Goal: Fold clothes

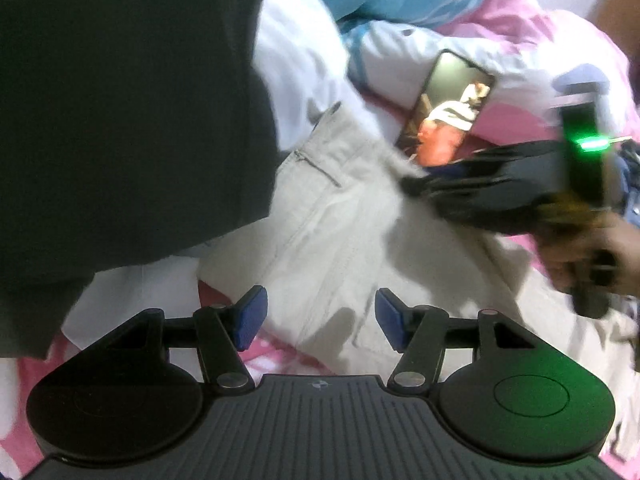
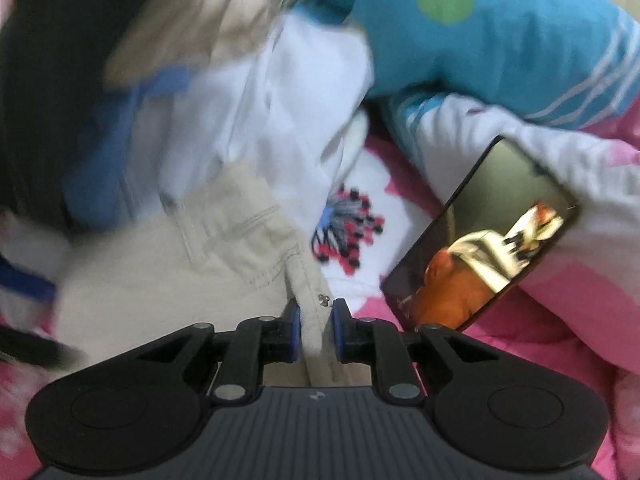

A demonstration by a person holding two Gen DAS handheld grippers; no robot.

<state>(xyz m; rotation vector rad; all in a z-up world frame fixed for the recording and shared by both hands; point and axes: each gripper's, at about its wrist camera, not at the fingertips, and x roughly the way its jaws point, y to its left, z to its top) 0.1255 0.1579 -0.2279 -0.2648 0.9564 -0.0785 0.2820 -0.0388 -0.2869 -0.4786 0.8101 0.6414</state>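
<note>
Right gripper (image 2: 314, 330) pinches the beige trousers (image 2: 168, 280) at their waistband; left gripper (image 1: 320, 318) hangs open; next I'd grab the far edge.

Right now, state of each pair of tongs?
Left tongs: open, nothing between them, above the beige trousers.
Right tongs: closed on the beige trousers' edge.

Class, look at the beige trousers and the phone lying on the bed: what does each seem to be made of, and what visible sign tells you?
Beige trousers: apparently a woven cotton twill, matte, with stitched seams, a welt pocket and a small metal rivet.
Phone: a glossy glass front, probably, since its lit screen shines; the dark frame's material cannot be told.
</note>
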